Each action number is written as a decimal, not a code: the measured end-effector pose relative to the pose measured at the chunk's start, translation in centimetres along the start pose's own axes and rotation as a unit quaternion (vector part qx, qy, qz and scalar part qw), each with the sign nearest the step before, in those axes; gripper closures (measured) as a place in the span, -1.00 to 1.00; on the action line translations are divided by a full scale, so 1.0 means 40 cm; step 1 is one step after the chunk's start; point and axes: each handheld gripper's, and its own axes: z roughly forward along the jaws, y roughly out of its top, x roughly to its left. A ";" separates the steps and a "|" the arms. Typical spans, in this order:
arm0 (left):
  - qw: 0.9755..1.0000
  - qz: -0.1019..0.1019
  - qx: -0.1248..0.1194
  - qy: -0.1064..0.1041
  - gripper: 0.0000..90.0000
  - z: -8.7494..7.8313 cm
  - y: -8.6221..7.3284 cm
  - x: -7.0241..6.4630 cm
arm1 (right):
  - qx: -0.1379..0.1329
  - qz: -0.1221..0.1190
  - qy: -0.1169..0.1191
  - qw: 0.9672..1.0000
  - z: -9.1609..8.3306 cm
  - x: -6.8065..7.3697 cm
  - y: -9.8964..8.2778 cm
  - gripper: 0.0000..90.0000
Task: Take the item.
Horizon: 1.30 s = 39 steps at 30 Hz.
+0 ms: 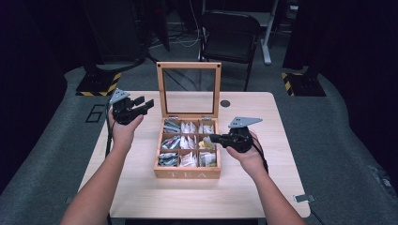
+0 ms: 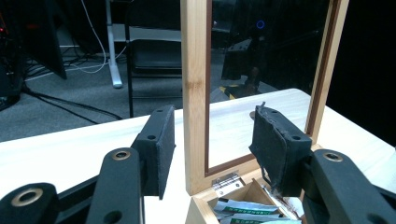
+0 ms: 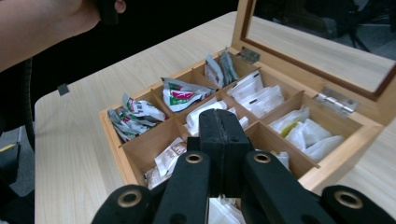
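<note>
Tea box point(image 1: 187, 174): wooden, nine compartments of sachets, at the middle of the desk point(image 1: 141, 197), front face lettered TEA toward the person.
Lid point(image 1: 188, 65): glass-paned, standing upright on hinges at the box's far edge; its long axis runs across the desk.
Left gripper point(image 1: 143, 104): held up to the left of the lid, fingers point(image 2: 161, 144) spread apart and empty; in the left gripper view the lid's left frame post point(image 2: 194, 84) stands between them, untouched.
Right gripper point(image 1: 212, 138): fingers point(image 3: 224, 140) pressed together, nothing visible between them, hovering over the box's right-hand compartments.
Nearer hand, judged: left for the lid, right for the sachets point(image 3: 180, 93).
</note>
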 end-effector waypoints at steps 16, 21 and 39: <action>1.000 0.000 0.002 0.000 0.09 0.001 -0.004 0.002 | -0.036 0.023 -0.063 0.997 -0.107 -0.066 -0.002 1.00; 1.000 0.000 0.003 0.000 0.09 0.001 -0.004 0.002 | -0.041 0.030 -0.080 0.995 -0.131 -0.085 -0.008 1.00; 1.000 0.000 0.001 0.001 0.09 0.002 -0.006 0.001 | -0.044 0.047 -0.135 0.989 -0.193 -0.139 -0.034 1.00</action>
